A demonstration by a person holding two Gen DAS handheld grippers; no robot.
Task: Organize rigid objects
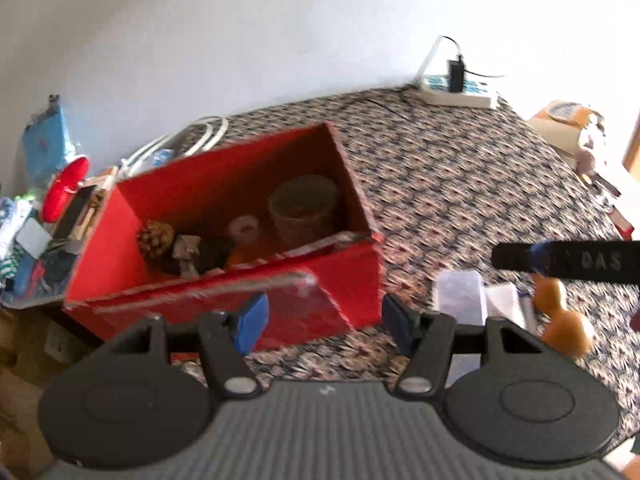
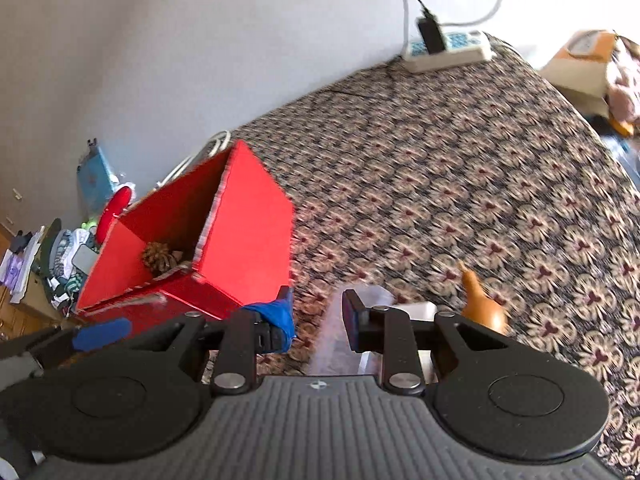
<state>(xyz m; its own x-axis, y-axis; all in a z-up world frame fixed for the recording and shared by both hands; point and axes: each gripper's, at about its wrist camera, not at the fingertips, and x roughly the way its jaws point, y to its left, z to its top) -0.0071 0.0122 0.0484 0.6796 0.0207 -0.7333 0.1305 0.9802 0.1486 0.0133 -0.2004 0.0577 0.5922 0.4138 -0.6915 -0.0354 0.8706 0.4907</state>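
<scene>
A red cardboard box [image 1: 352, 280] stands open on the patterned tablecloth. It holds a pine cone [image 1: 156, 238], a woven cup [image 1: 304, 208], a white ring [image 1: 244, 229] and some darker pieces. My left gripper [image 1: 324, 320] hovers open before the box's near wall, with nothing between its pads. To the right lie clear plastic containers [image 1: 460, 296] and an orange gourd-shaped figure [image 1: 560, 312]. My right gripper [image 2: 316, 320] is above a blurred clear container [image 2: 362, 294], jaws apart, its pads not pressing on it. The gourd figure [image 2: 482, 306] sits just right of it, the box [image 2: 244, 236] to its left.
A white power strip [image 1: 456, 94] with a black plug lies at the table's far edge by the wall. White cable [image 1: 200, 136] coils behind the box. Left of the box [image 2: 64, 264] is a cluttered heap. Cardboard and cloth things [image 2: 592, 64] lie off the far right edge.
</scene>
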